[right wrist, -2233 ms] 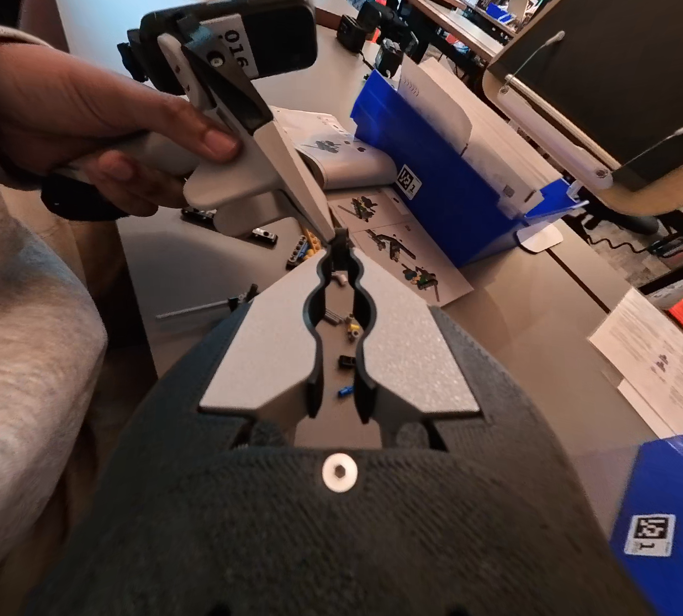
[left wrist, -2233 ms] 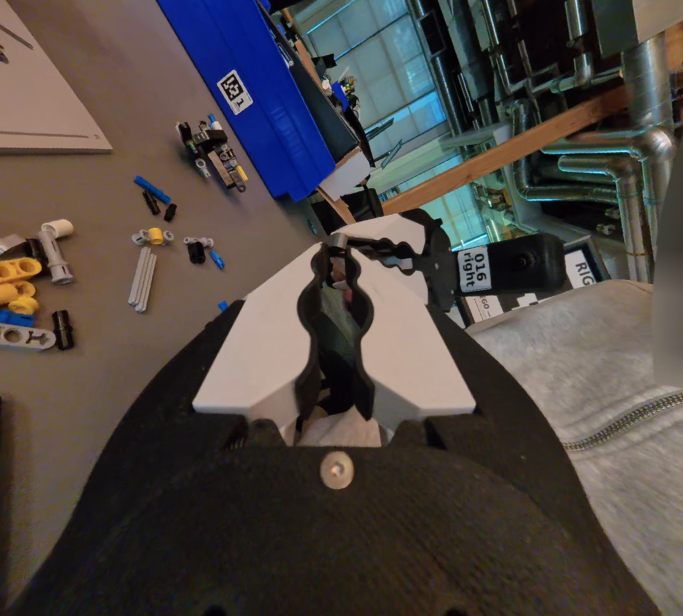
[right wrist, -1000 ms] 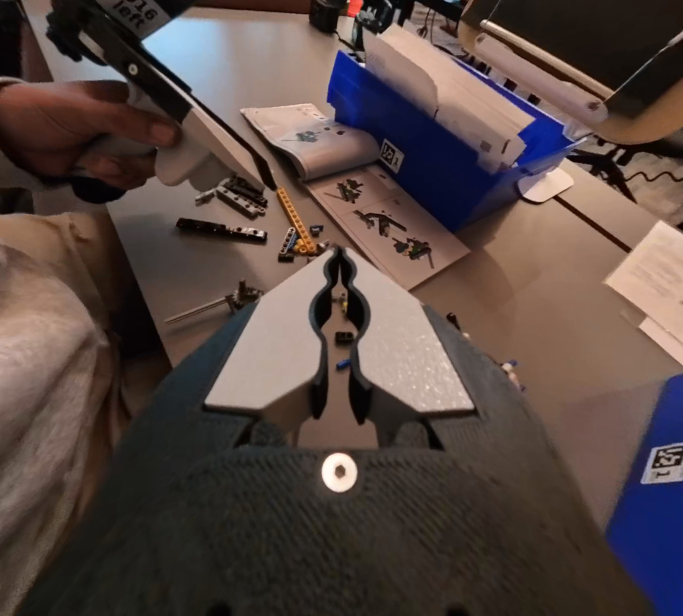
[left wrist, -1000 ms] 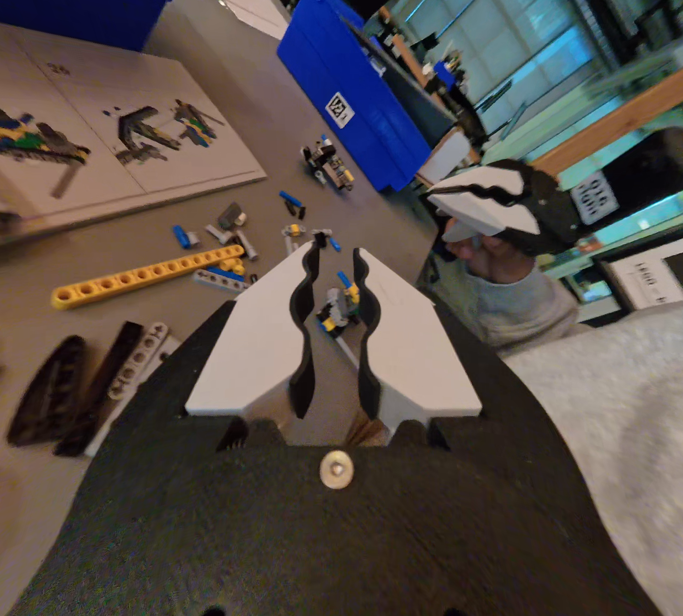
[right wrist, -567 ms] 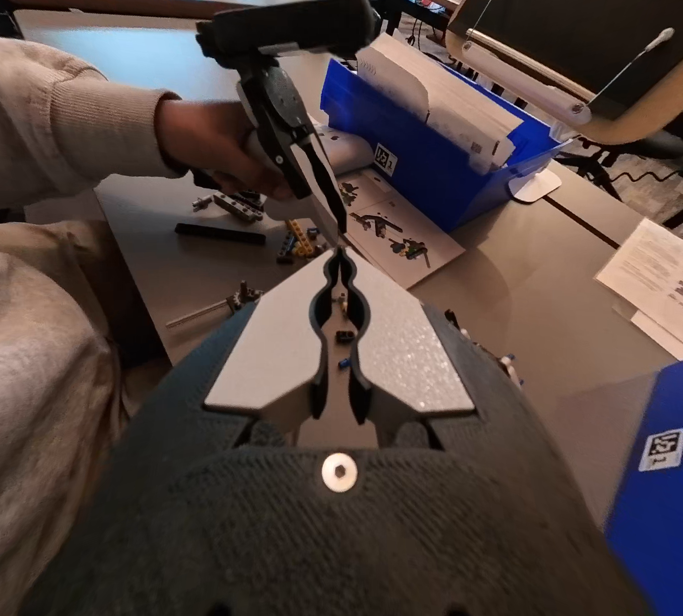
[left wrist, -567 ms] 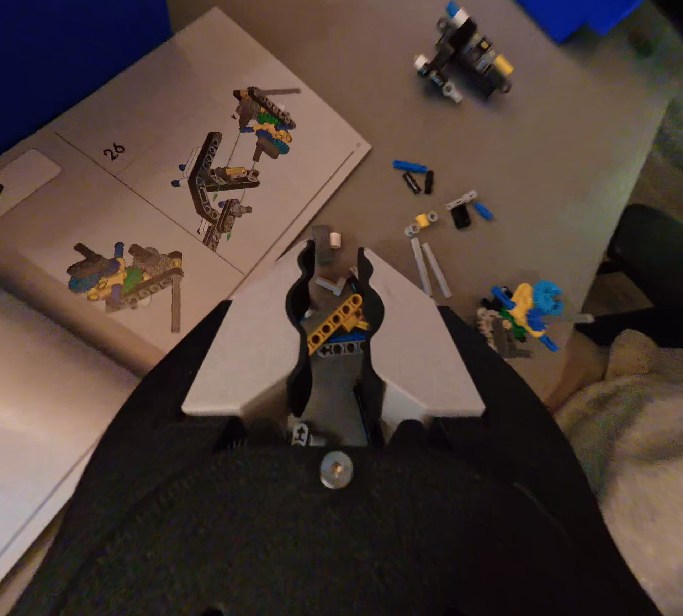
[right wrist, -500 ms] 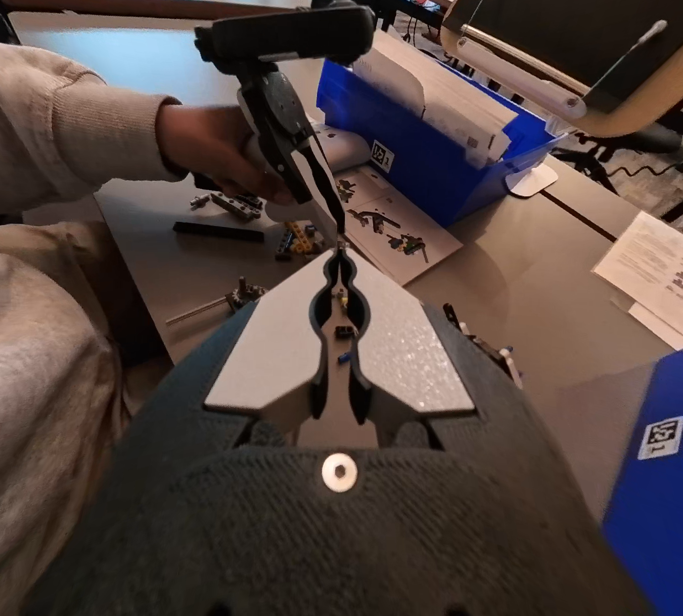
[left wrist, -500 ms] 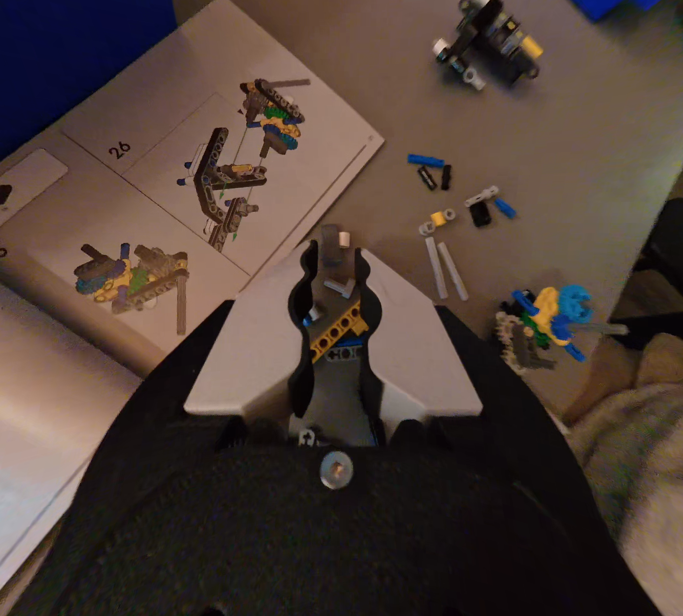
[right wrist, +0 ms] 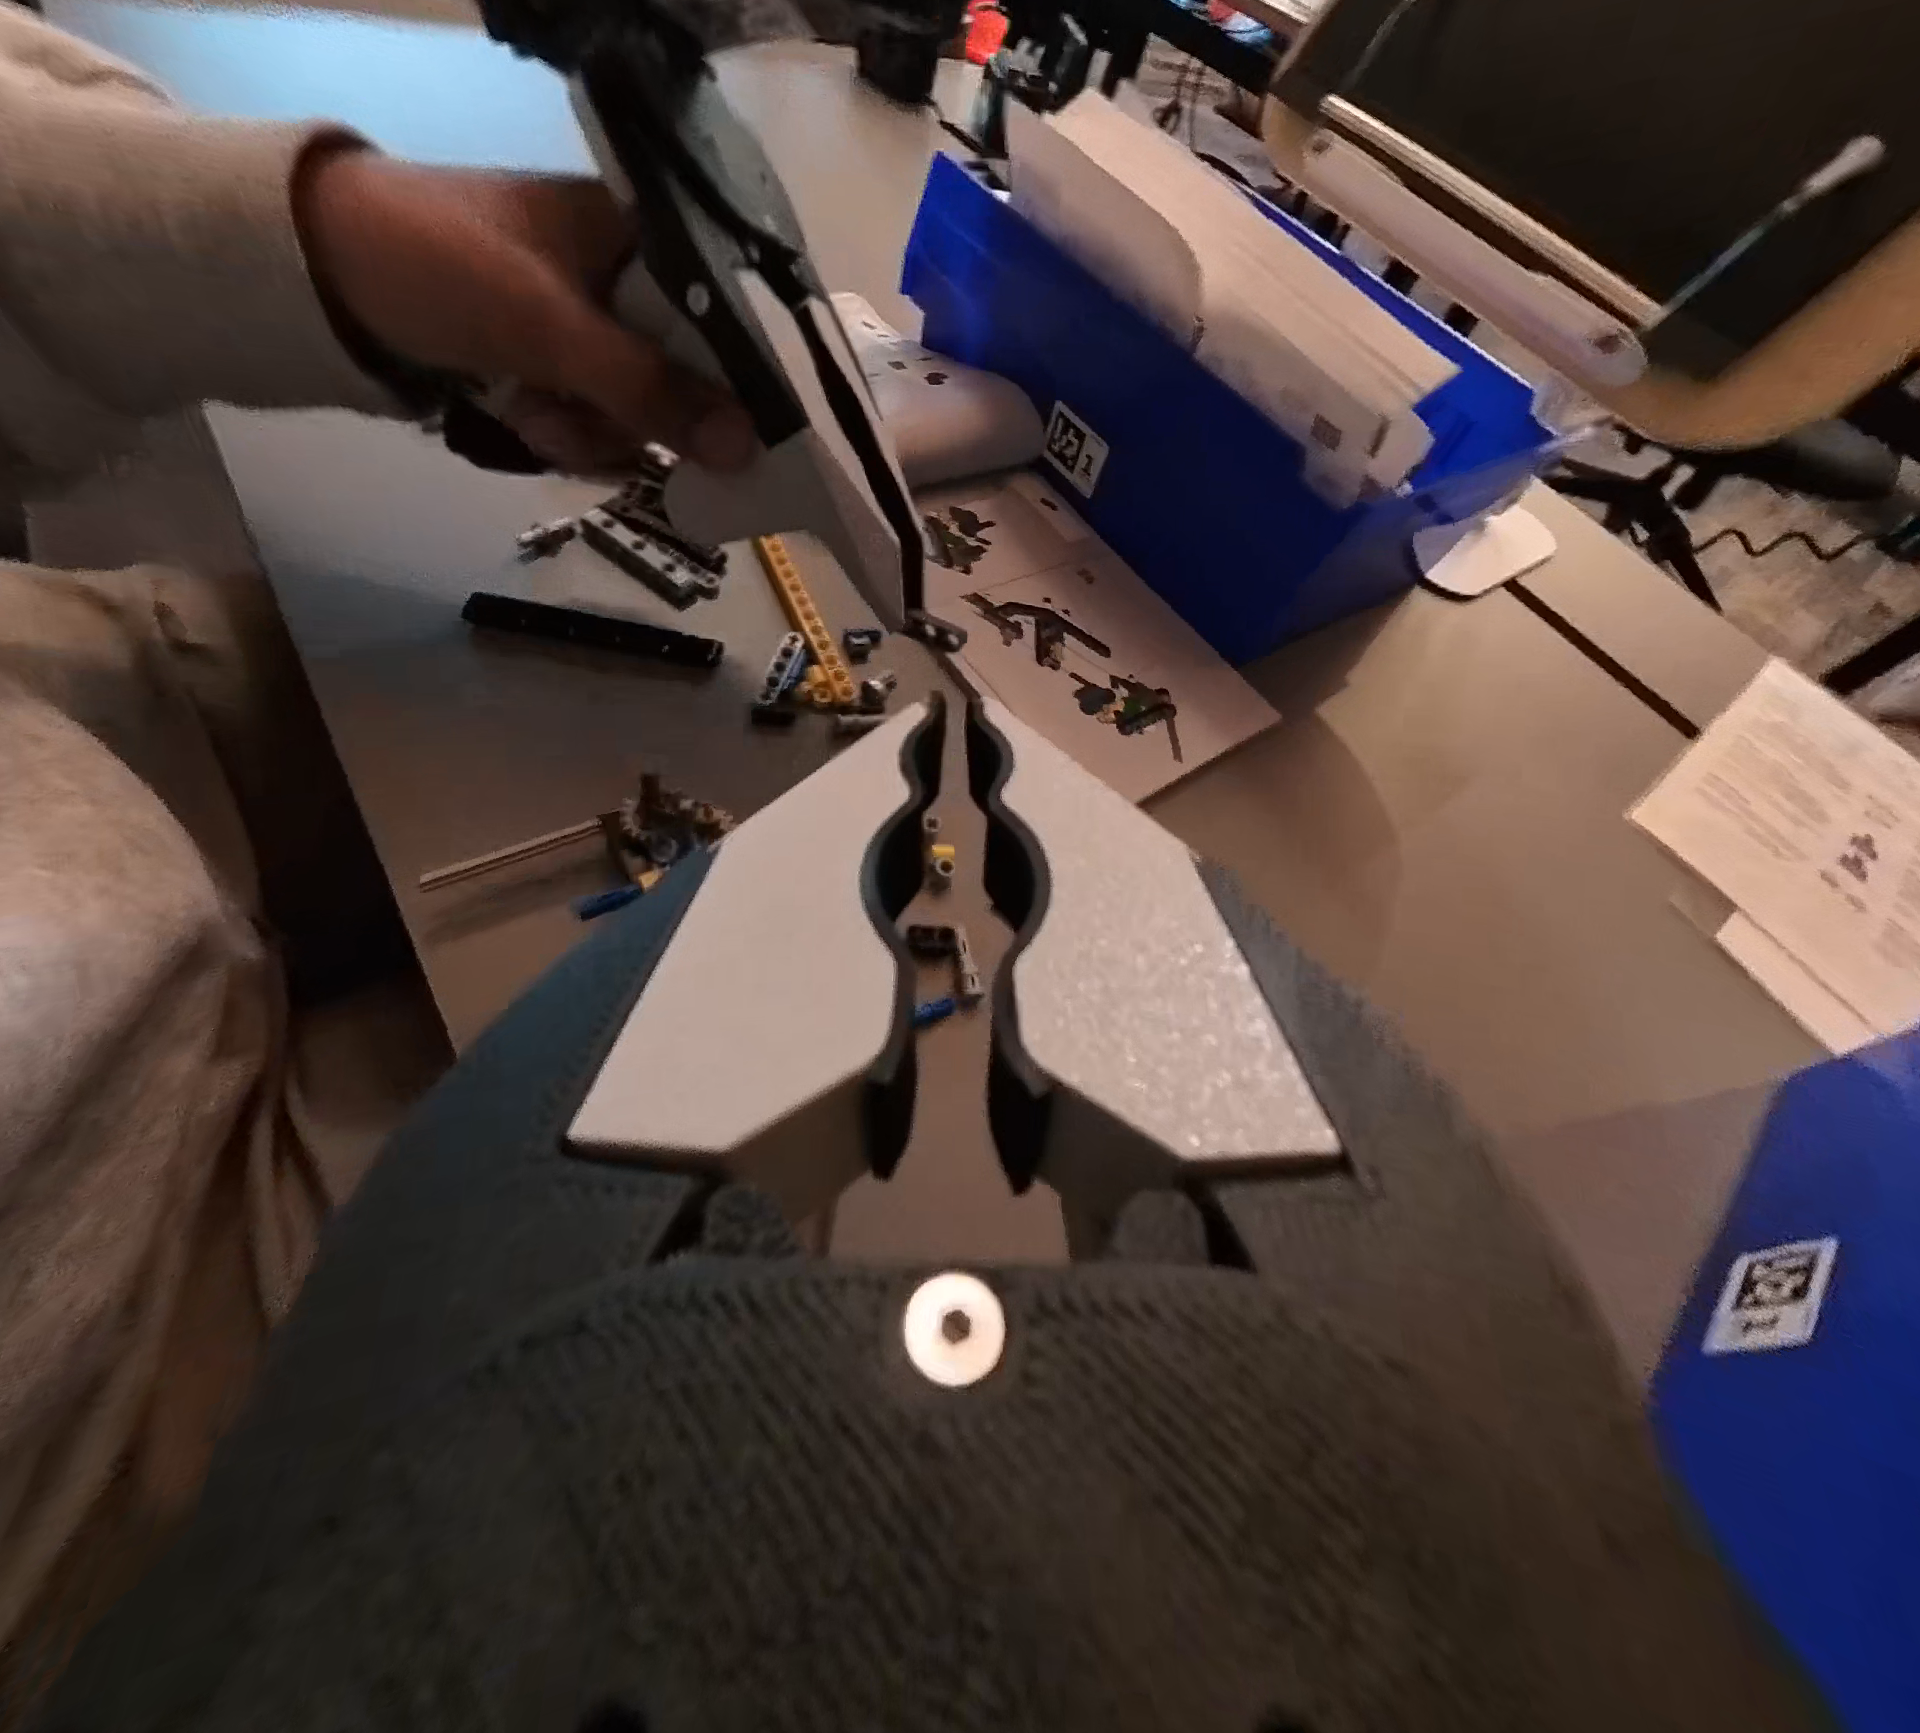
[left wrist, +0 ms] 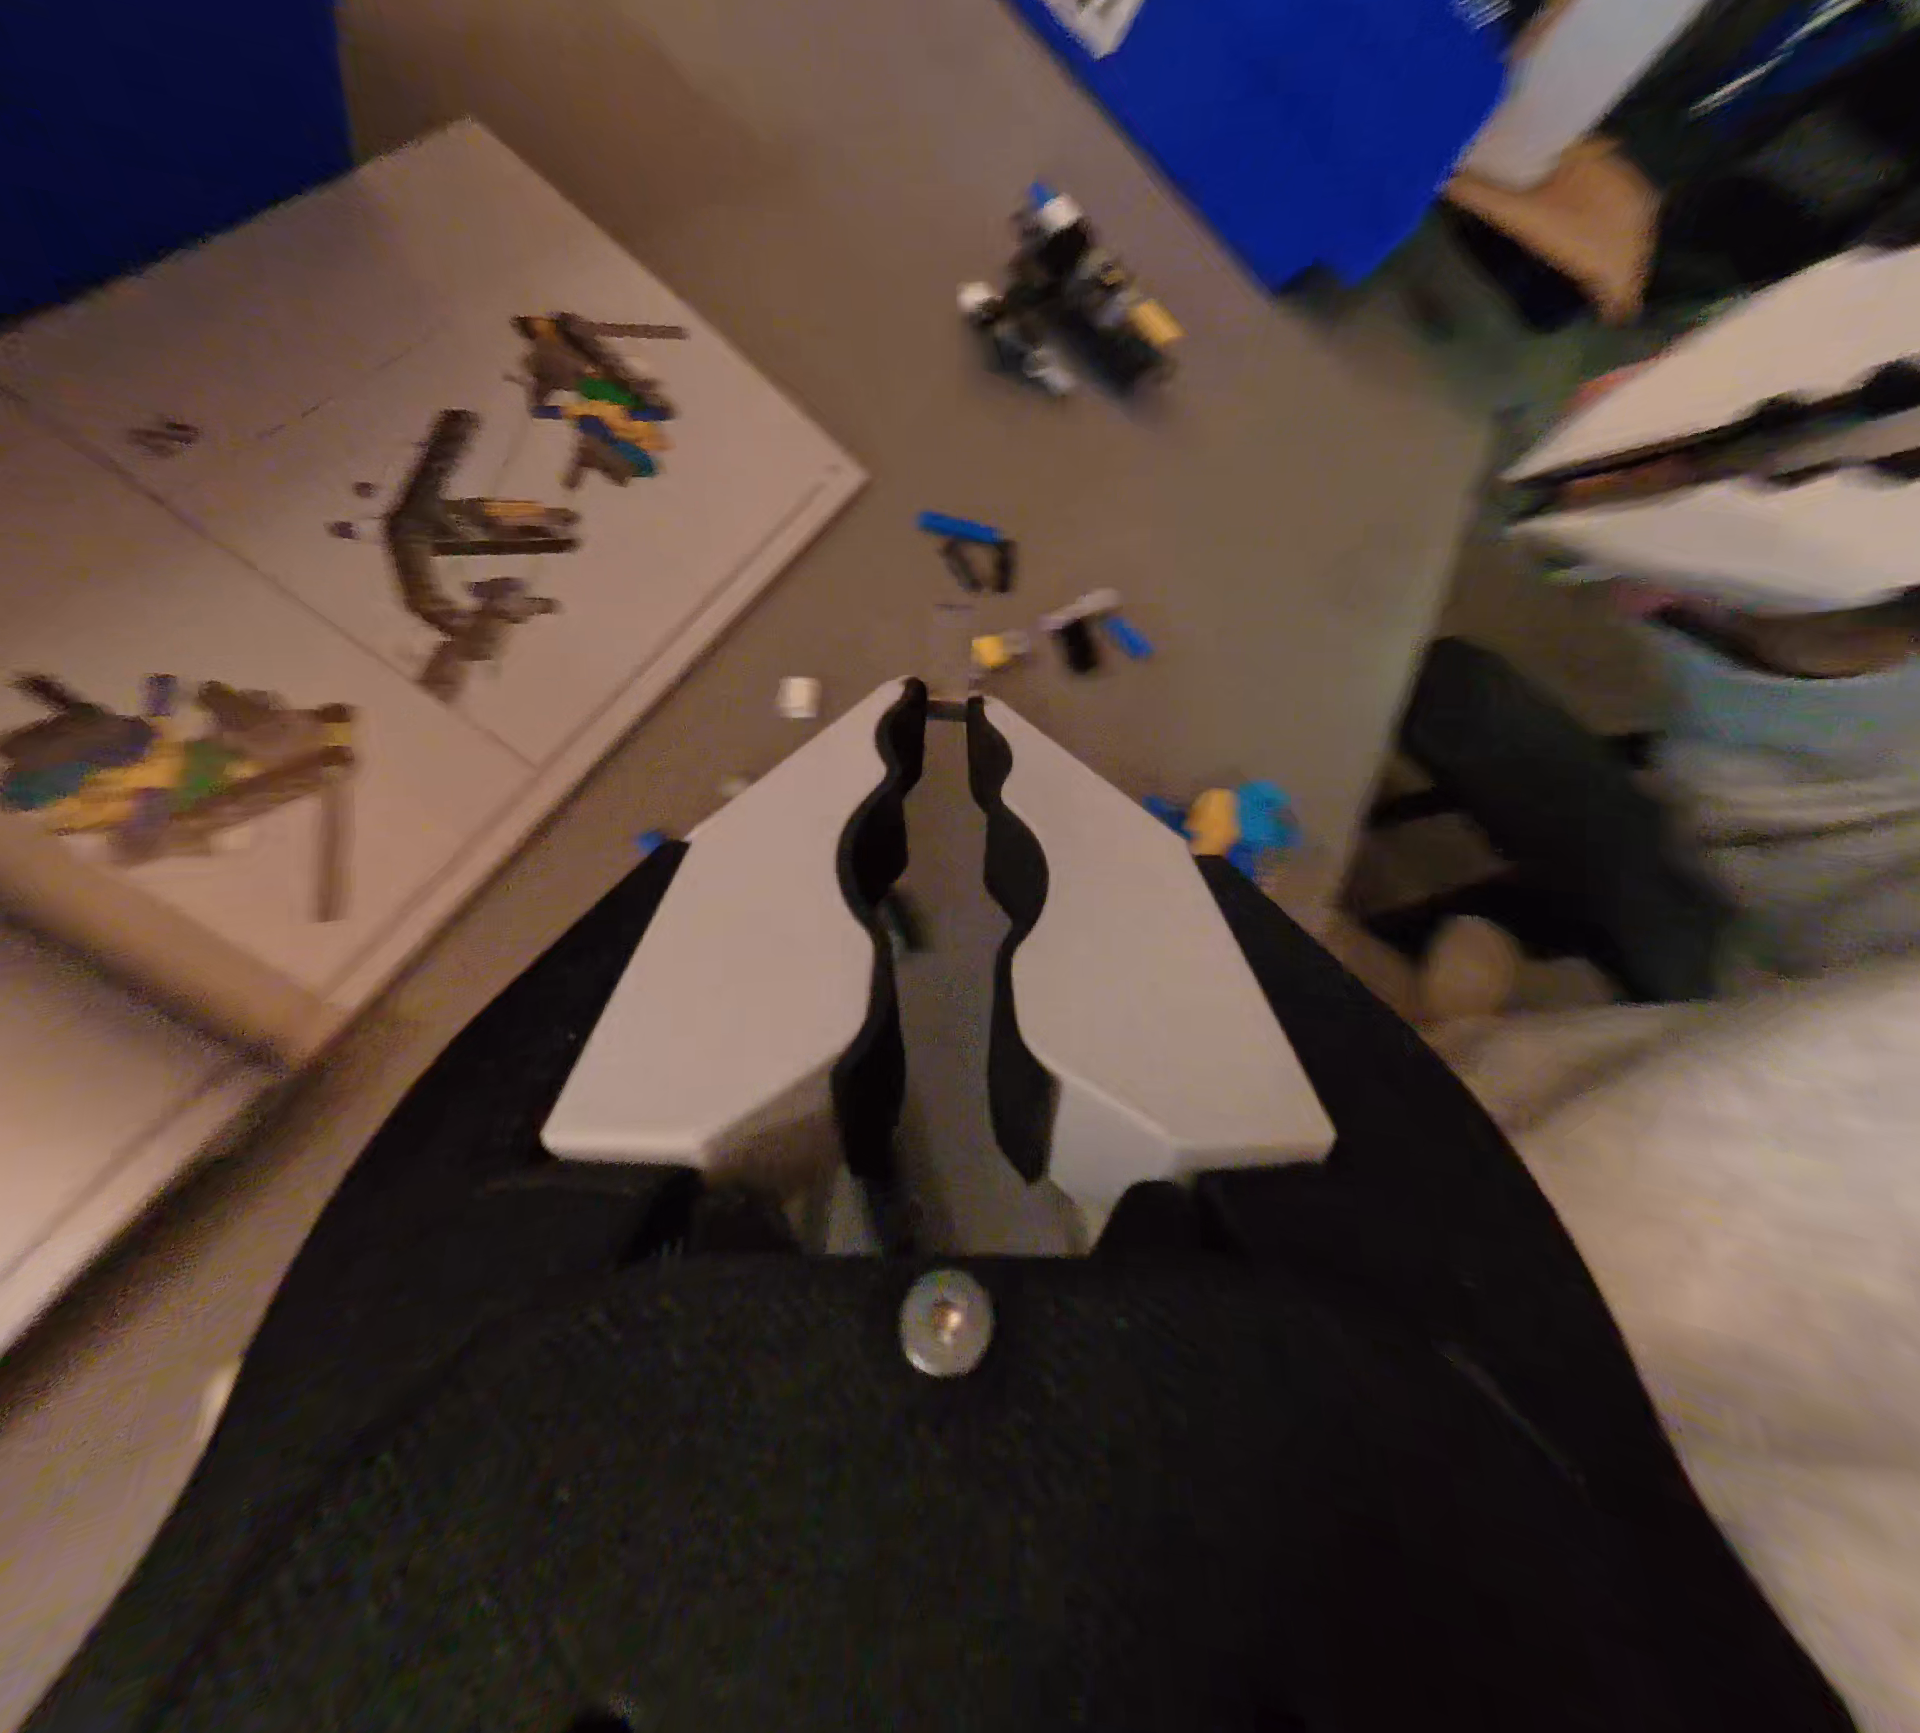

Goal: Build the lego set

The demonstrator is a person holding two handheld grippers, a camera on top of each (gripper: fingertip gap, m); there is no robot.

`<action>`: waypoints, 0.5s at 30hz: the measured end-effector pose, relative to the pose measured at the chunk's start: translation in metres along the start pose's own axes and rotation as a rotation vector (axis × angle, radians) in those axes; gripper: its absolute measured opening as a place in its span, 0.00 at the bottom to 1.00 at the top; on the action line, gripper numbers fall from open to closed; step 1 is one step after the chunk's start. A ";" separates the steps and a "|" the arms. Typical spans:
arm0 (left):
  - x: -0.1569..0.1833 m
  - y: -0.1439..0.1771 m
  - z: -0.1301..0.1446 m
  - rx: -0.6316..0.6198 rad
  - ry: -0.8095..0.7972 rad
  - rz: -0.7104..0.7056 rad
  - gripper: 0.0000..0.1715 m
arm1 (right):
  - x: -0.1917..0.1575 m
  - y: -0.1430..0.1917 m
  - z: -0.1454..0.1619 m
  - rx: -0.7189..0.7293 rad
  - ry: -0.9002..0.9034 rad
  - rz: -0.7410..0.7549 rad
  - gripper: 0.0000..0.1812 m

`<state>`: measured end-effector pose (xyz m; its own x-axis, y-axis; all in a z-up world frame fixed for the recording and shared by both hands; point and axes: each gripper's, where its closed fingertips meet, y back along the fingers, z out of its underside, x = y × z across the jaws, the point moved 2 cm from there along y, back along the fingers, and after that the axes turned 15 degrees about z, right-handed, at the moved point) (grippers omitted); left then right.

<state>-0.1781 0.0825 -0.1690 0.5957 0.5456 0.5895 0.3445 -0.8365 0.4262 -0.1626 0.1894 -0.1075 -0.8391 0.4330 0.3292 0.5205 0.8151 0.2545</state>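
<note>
A: Grey-fingered, your right gripper (right wrist: 954, 715) sits pinched together and empty, just short of the booklet (right wrist: 1101, 686).

B: And the left?

A: Your left gripper (right wrist: 920, 618) clamps a small dark piece (right wrist: 938, 632) over the booklet's near edge. It's held by the tips only. Twist it and it may flick into the loose parts (right wrist: 821, 665) beside the booklet.

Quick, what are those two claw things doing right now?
Left gripper: closed on a small dark lego piece.
Right gripper: closed, nothing between its tips.
</note>
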 end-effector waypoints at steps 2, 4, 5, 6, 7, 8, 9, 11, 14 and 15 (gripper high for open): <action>0.024 0.000 -0.001 0.043 0.084 0.163 0.03 | -0.010 -0.004 -0.002 0.004 0.084 -0.031 0.02; 0.043 0.000 0.003 0.054 0.163 0.303 0.03 | -0.022 -0.007 -0.002 0.008 0.218 -0.067 0.03; 0.051 -0.001 0.006 0.044 0.196 0.361 0.03 | -0.028 -0.009 -0.002 0.011 0.302 -0.084 0.05; 0.058 -0.001 0.011 0.027 0.220 0.407 0.03 | -0.034 -0.010 -0.001 0.014 0.390 -0.102 0.06; 0.062 -0.002 0.015 0.010 0.233 0.432 0.03 | -0.039 -0.011 0.000 0.016 0.474 -0.122 0.07; 0.065 -0.003 0.019 -0.008 0.236 0.442 0.03 | -0.043 -0.010 0.001 0.019 0.544 -0.143 0.08; 0.068 -0.003 0.023 -0.024 0.235 0.447 0.03 | -0.048 -0.010 0.000 0.025 0.597 -0.169 0.09; 0.074 -0.005 0.028 -0.048 0.235 0.466 0.03 | -0.055 -0.008 0.000 0.025 0.660 -0.231 0.09; 0.082 -0.007 0.030 -0.063 0.224 0.491 0.03 | -0.063 -0.006 0.000 0.016 0.721 -0.300 0.09; 0.084 -0.008 0.030 -0.065 0.222 0.500 0.03 | -0.065 -0.006 0.000 0.009 0.743 -0.313 0.08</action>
<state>-0.1093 0.1331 -0.1431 0.5058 0.0863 0.8583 0.0092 -0.9955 0.0947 -0.1113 0.1567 -0.1308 -0.6199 -0.1823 0.7632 0.2745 0.8608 0.4286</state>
